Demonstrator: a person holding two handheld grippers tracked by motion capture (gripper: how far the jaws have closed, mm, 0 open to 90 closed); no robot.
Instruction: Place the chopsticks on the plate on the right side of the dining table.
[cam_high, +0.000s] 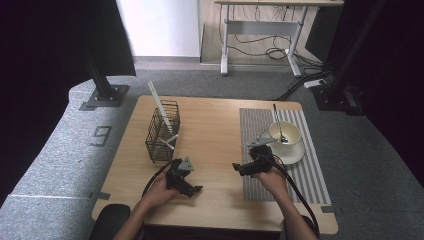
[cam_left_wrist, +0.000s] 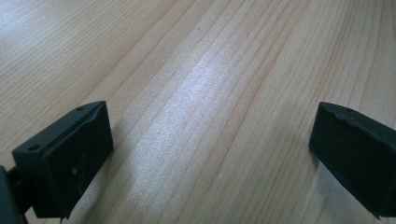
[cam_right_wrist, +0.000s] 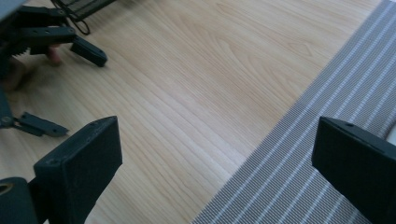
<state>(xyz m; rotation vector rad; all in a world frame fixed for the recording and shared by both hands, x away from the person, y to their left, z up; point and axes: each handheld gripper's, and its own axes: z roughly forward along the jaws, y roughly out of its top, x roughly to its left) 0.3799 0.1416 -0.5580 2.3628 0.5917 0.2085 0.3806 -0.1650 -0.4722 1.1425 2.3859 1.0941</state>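
**Both grippers idle and spread, the cup and spoon nearest to hand**

The left gripper (cam_high: 192, 186) rested low over the bare wooden table (cam_high: 215, 130), its jaws spread wide with nothing between them. The right gripper (cam_high: 239, 168) hovered at the near left edge of the striped grey placemat (cam_high: 310, 175), jaws likewise apart and empty.

Just beyond the right gripper stood a cream cup (cam_high: 291, 132) on a saucer (cam_high: 295, 154), with a spoon (cam_high: 278, 122) leaning upright inside. The cup was probably ceramic: stiff, smooth, breakable and fairly heavy, best pinched across its rim. The thin spoon handle looked light, hard and slippery, so a grip midway up the handle would suit.

Farther left stood a black wire basket (cam_high: 162, 131) holding white sticks (cam_high: 160, 106), possibly chopsticks. Whether the cup held liquid could not be made out.
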